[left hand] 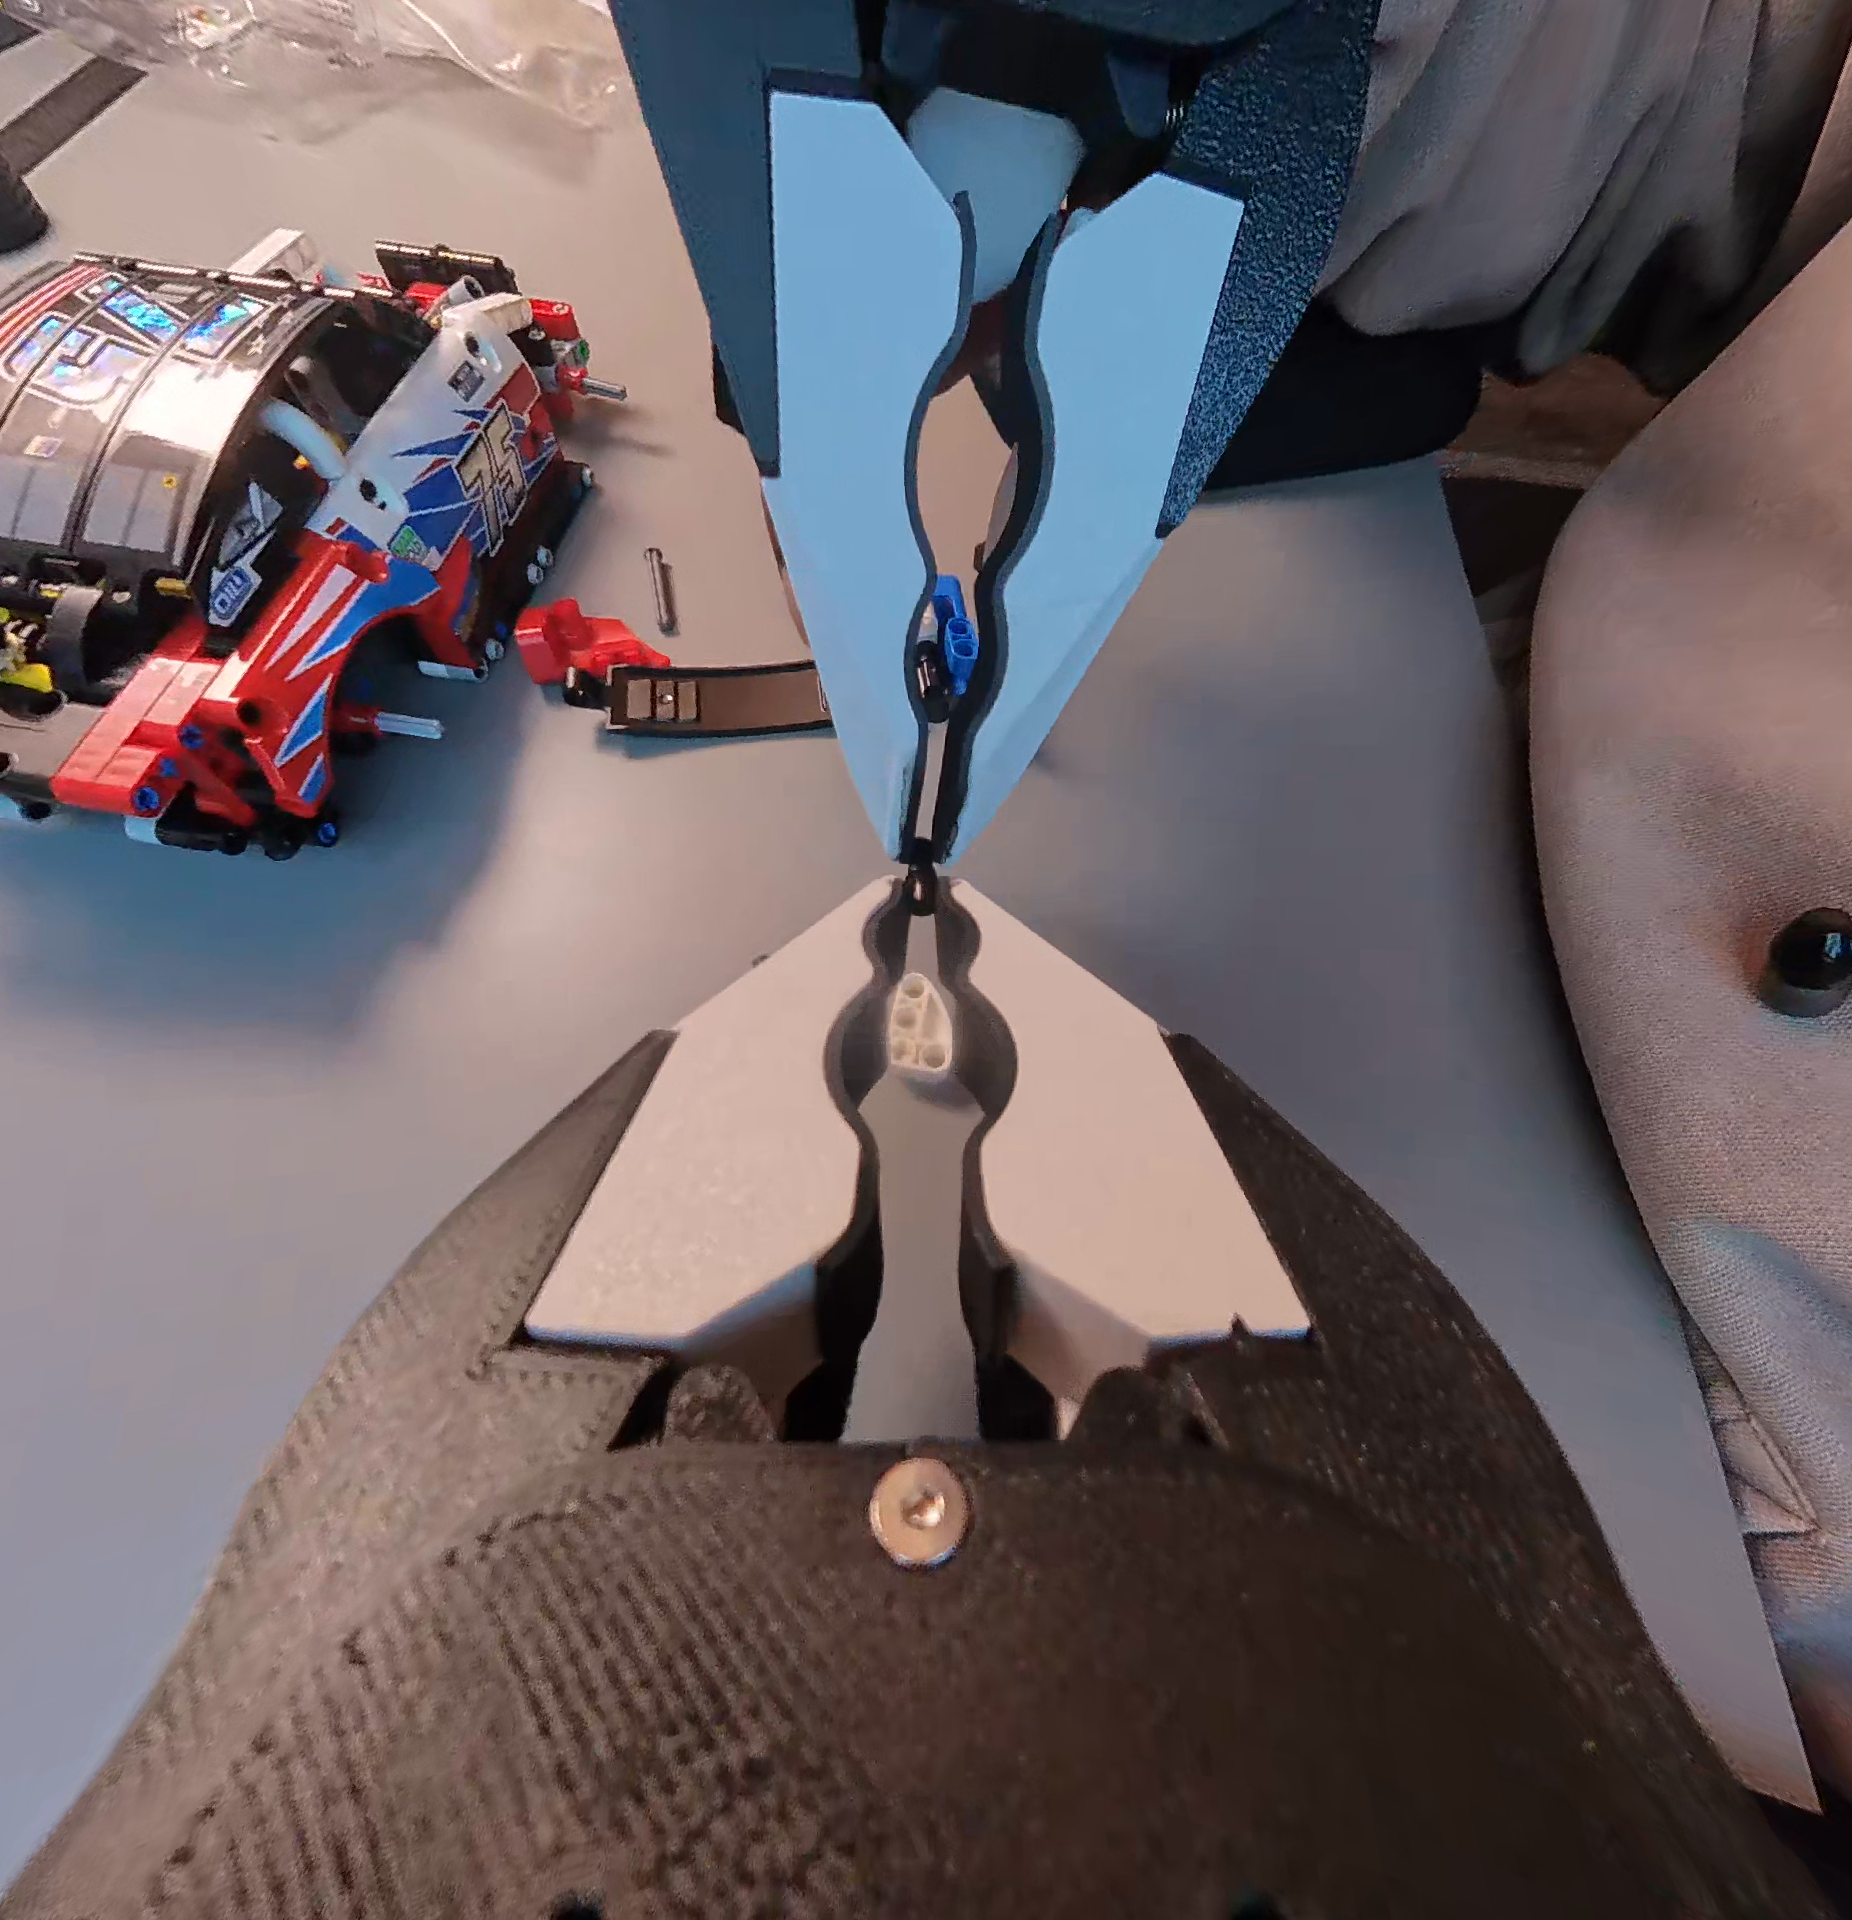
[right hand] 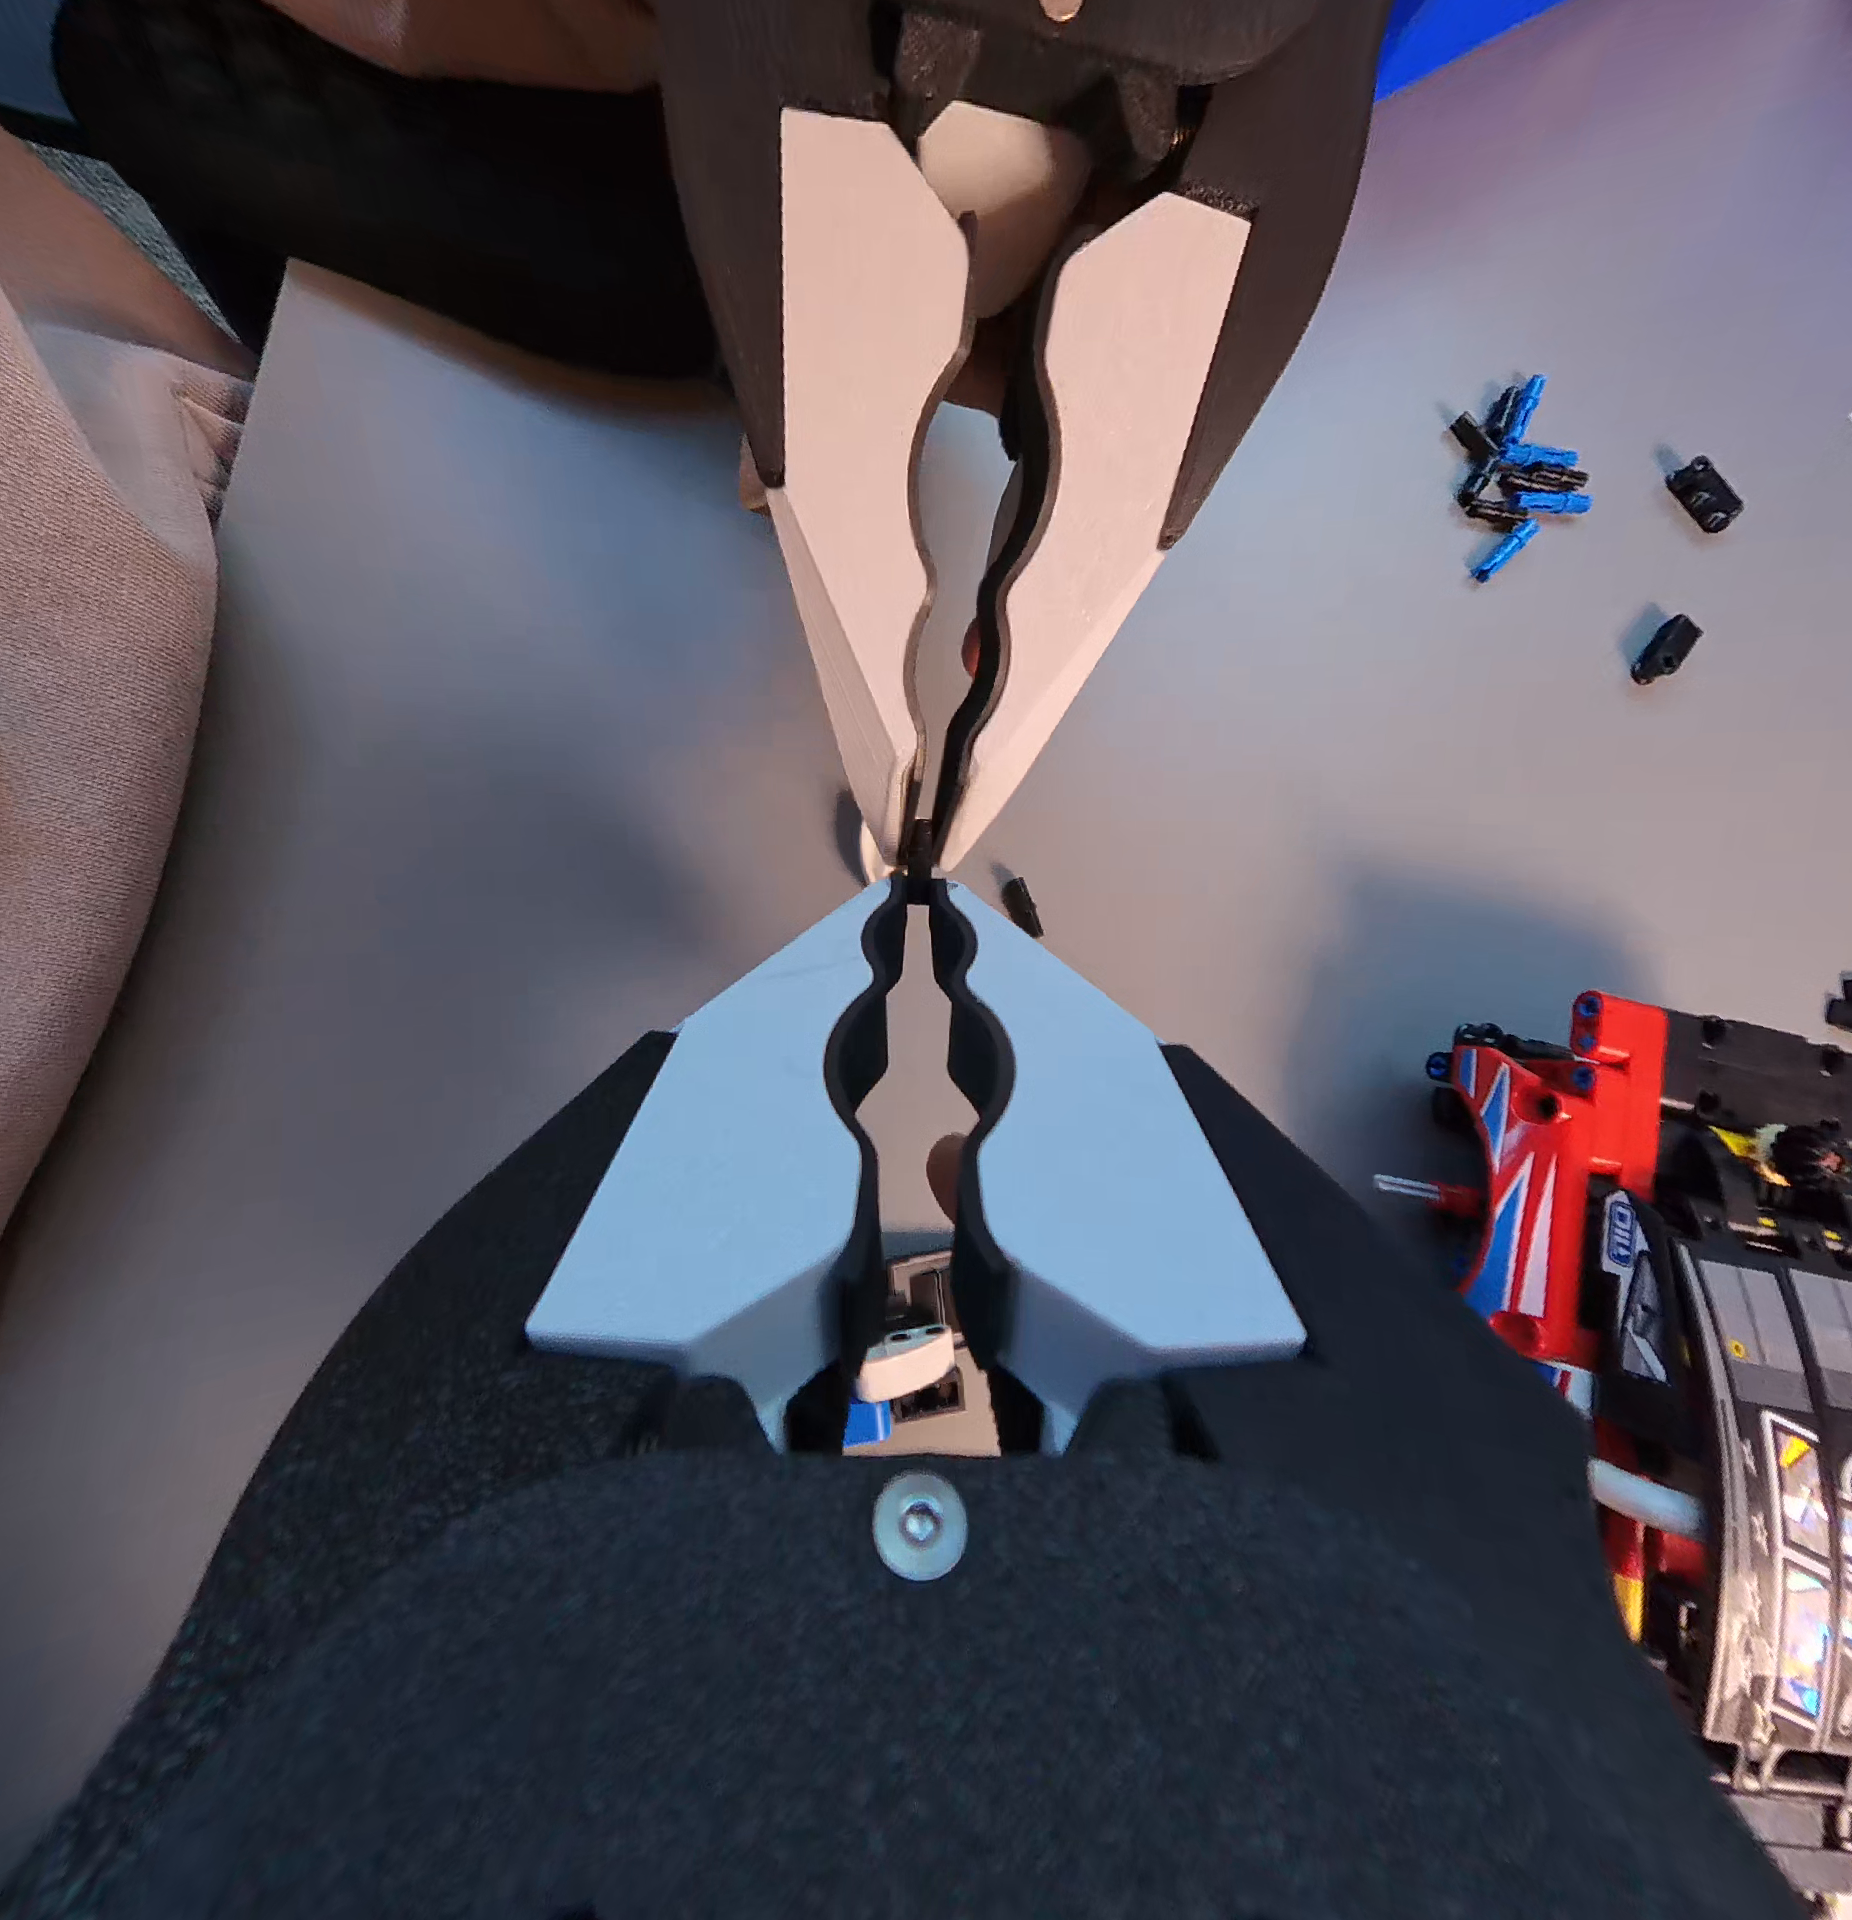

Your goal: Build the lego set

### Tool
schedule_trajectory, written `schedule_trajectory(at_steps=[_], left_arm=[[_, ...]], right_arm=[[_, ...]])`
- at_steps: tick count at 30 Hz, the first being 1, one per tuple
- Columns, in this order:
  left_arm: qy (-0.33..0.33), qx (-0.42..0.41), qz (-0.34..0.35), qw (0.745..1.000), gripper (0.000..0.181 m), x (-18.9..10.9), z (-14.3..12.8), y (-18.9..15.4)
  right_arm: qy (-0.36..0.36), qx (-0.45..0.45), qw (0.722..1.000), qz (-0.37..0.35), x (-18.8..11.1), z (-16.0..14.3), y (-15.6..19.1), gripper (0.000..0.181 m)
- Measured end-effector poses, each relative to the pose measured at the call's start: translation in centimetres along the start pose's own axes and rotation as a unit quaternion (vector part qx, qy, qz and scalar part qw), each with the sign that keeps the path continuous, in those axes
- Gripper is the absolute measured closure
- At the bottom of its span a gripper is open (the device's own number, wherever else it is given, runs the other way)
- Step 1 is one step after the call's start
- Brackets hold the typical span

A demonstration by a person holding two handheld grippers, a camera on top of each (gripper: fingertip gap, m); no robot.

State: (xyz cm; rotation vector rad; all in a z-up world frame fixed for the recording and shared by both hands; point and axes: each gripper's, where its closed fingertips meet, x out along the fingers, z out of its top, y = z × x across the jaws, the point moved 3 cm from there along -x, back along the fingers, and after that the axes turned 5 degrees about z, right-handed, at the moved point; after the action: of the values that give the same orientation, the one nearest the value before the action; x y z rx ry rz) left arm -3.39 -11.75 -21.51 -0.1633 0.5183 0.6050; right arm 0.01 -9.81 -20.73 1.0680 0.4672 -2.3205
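Note:
My left gripper (left hand: 917, 891) and right gripper (left hand: 917, 847) meet tip to tip above the grey table (left hand: 589, 1039). A small black pin (left hand: 918, 871) is pinched between both pairs of tips. The right wrist view shows the same: my right gripper (right hand: 917, 891), the left gripper (right hand: 920, 831) and the pin (right hand: 919, 854). The partly built red, white and blue Lego car (left hand: 278, 520) stands at the left, and shows at the lower right in the right wrist view (right hand: 1680, 1299). A small white piece (left hand: 917, 1039) shows through the gap of the left fingers.
A red piece (left hand: 579, 639), a black strip part (left hand: 714, 696) and a thin grey axle (left hand: 662, 587) lie by the car. Loose blue and black pins (right hand: 1519, 468) lie at the right. Clear plastic bags (left hand: 330, 42) lie at the back. A person's beige clothing (left hand: 1732, 935) borders the table edge. Both grippers' tips are close together, under 4 cm apart. The red piece (left hand: 579, 639) is about equally far from each gripper, around 15 cm.

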Motion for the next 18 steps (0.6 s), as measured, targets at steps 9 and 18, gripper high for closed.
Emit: schedule_trajectory(at_steps=[9, 18], left_arm=[[-0.183, -0.084, -0.084, 0.976, 0.179, -3.0, 4.2, 0.0], [-0.227, -0.109, -0.121, 0.96, 0.179, -3.6, 5.3, -0.4]], right_arm=[[-0.249, 0.029, 0.967, -0.035, -4.7, 3.1, -0.1, 0.18], [-0.285, 0.006, 0.957, -0.058, -5.7, 3.8, 0.5, 0.179]])
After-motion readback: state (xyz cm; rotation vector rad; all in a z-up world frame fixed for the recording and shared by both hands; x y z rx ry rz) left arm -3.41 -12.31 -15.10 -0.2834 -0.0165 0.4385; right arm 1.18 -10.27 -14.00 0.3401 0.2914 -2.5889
